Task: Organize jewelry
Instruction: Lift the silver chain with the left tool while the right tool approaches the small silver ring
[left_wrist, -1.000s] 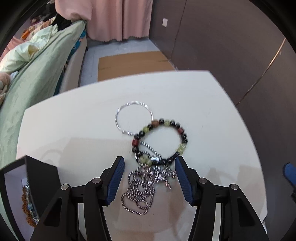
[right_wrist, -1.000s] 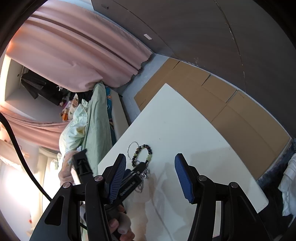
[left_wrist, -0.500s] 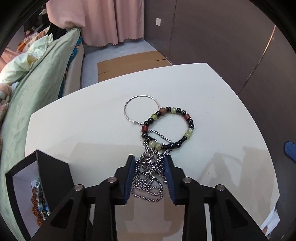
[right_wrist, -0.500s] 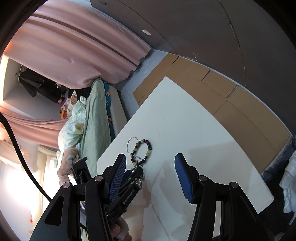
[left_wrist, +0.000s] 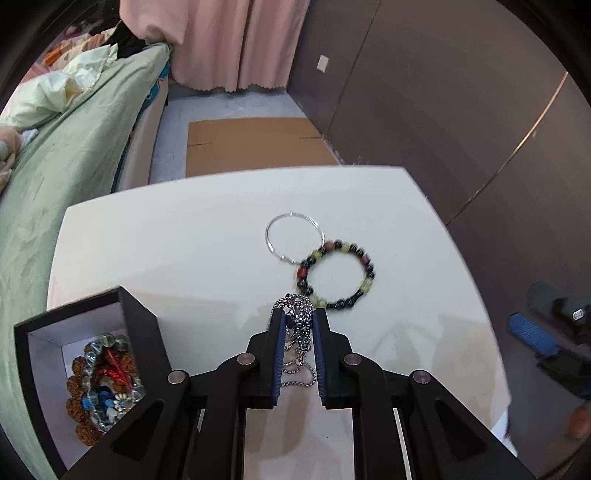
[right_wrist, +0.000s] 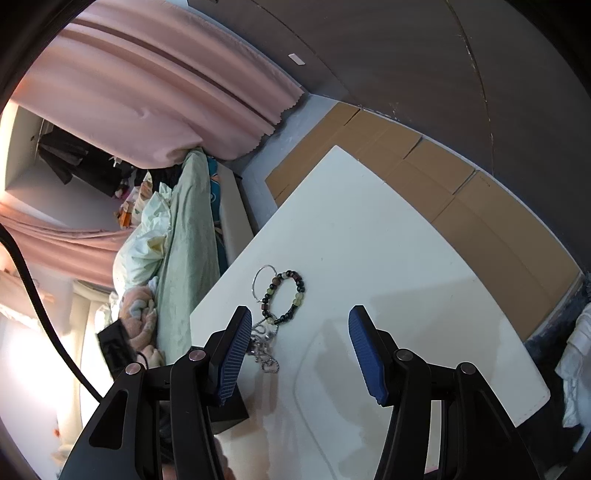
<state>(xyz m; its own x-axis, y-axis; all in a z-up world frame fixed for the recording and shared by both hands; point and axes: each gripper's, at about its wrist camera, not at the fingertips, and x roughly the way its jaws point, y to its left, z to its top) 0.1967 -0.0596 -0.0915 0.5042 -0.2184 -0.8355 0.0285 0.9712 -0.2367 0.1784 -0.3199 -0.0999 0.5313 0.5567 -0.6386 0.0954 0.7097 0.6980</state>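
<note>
On desk (left_wrist: 184, 236) ctr: L gripper (left_wrist: 300, 334) jaws pinching steel chain necklace (left_wrist: 301, 325). Bead bracelet (left_wrist: 336, 275) at 1 o'clock of it, wire hoop (left_wrist: 294, 238) at 12, box (left_wrist: 85, 354) at 9. R gripper (right_wrist: 299, 347) jaws spread, holding nothing. No legible writing.

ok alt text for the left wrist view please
The left tool is shut on a silver chain above a white table. A beaded bracelet and silver hoop lie beyond; an open box of jewelry sits left.
</note>
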